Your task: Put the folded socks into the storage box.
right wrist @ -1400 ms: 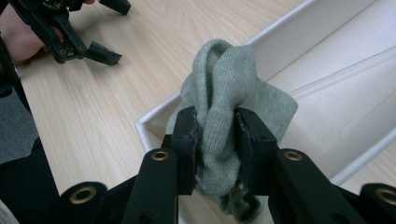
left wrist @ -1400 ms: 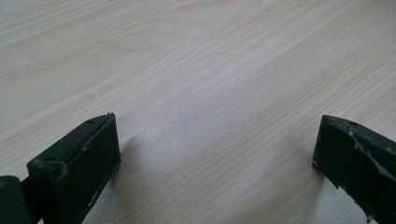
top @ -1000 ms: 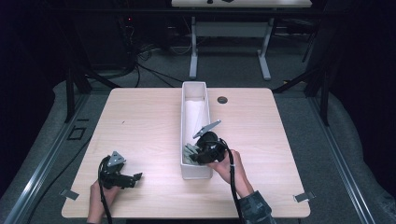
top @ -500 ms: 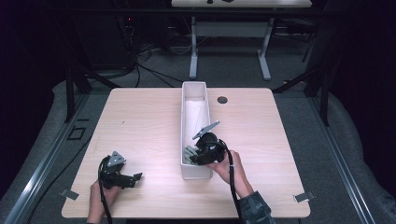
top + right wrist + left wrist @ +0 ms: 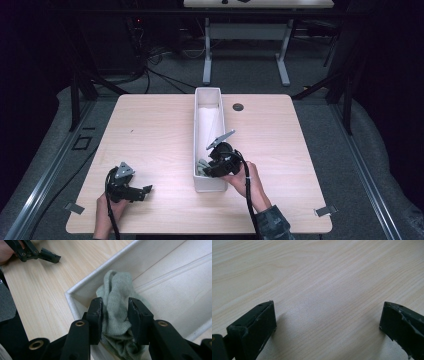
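Note:
A crumpled grey-green cloth [image 5: 116, 287] lies in the near end of a long white bin [image 5: 75, 291] that runs down the middle of the table. My right gripper [image 5: 115, 306] reaches down into that end [image 5: 210, 186]. Its jaws have just been opening, but the cloth [image 5: 201, 166] is still between them and both pads touch it. In the high view the right gripper [image 5: 207, 169] points left into the bin. My left gripper [image 5: 146, 190] rests low over the near left of the table, held by a hand. In its own view the left gripper [image 5: 328, 315] stands wide open over bare wood.
The far part of the bin holds a pale sheet [image 5: 210, 122]. A small black round grommet [image 5: 238, 106] sits in the tabletop right of the bin's far end. Beyond the table are white desk legs [image 5: 206, 60] and floor cables [image 5: 160, 75].

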`<state>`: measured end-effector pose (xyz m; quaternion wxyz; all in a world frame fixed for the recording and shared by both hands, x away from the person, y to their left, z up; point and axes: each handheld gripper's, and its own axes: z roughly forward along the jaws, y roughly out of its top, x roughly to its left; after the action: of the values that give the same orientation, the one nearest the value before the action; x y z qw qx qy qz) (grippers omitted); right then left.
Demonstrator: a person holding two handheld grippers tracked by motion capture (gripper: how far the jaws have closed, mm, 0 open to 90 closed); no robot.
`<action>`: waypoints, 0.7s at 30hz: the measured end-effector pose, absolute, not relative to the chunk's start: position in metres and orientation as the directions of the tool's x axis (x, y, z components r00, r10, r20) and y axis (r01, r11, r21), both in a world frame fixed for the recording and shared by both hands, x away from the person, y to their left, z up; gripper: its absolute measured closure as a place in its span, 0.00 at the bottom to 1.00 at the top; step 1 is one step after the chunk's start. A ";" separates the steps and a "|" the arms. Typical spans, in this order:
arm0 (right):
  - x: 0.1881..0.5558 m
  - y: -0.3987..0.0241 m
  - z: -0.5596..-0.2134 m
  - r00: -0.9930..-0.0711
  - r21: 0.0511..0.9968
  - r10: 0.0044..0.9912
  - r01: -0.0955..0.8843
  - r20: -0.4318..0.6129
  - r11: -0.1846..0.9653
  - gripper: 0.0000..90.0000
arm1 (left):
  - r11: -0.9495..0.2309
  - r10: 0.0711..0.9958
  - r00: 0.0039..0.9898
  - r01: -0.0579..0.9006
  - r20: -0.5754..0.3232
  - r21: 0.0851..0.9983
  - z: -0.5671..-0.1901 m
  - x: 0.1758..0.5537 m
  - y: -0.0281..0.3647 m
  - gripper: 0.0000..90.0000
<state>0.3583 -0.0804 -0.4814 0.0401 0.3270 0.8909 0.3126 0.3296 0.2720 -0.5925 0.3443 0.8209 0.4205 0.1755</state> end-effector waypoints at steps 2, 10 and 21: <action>0.359 -0.081 -0.482 -0.786 0.582 0.604 0.554 0.131 0.595 0.71 | -0.410 0.811 0.585 0.569 -0.001 0.713 -0.593 0.330 0.272 0.00; 0.360 -0.082 -0.481 -0.784 0.581 0.606 0.558 0.134 0.593 0.73 | -0.410 0.811 0.585 0.569 -0.001 0.713 -0.593 0.330 0.272 0.00; 0.358 -0.083 -0.480 -0.787 0.586 0.604 0.548 0.122 0.596 0.78 | -0.410 0.811 0.585 0.570 -0.002 0.713 -0.593 0.330 0.272 0.00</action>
<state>0.3582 -0.0826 -0.4803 0.0449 0.3230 0.8923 0.3122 0.3296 0.2720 -0.5925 0.3442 0.8210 0.4204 0.1753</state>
